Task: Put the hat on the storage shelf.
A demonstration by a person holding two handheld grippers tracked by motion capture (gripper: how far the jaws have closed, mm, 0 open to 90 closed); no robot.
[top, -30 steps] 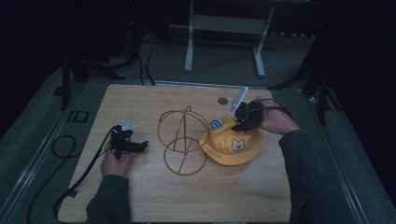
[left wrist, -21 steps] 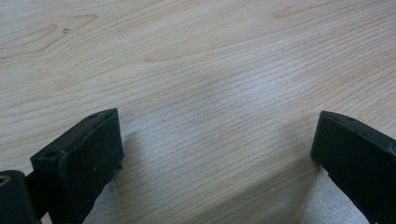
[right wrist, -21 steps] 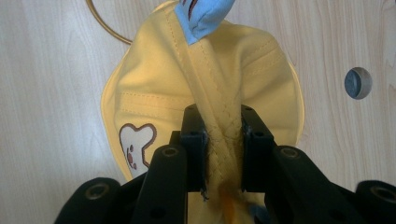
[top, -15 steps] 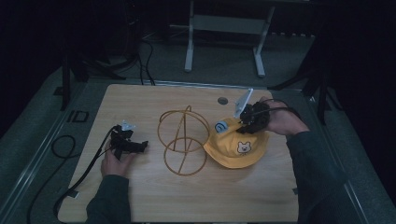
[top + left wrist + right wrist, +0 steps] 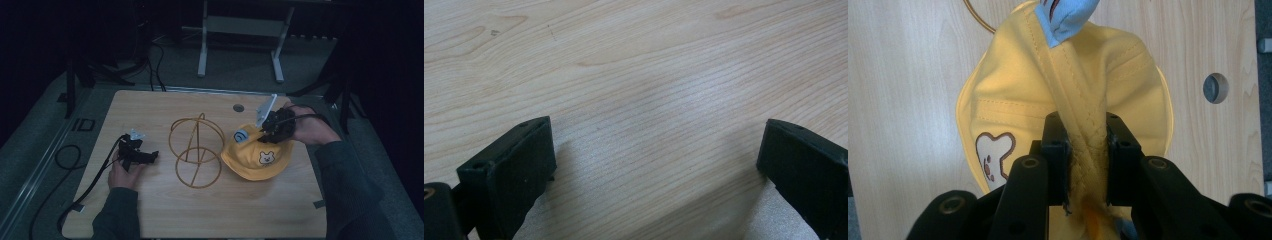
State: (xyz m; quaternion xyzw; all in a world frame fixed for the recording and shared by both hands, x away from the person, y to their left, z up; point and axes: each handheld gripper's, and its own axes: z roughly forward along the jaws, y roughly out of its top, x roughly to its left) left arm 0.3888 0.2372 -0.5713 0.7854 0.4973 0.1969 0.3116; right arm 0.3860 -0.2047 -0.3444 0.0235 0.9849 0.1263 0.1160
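Observation:
A yellow hat [image 5: 255,159] with a bear face patch and a blue tab lies at the table's right of centre, beside a gold wire stand [image 5: 196,149]. My right gripper [image 5: 267,129] is shut on the hat's crown fabric; in the right gripper view the jaws pinch a stitched fold of the hat [image 5: 1068,95], with the blue tab [image 5: 1065,17] above. My left gripper [image 5: 145,155] rests low on the table at the left, open, with bare wood between its fingers [image 5: 514,165].
The wooden table [image 5: 150,110] has a round hole [image 5: 238,107] near its far edge. A cable [image 5: 75,190] trails off the left side. A metal frame [image 5: 240,25] stands beyond the table on the floor.
My right gripper has shifted slightly right and toward the far edge with the hat's crown pinched, pulling the hat a little. The left gripper has not moved.

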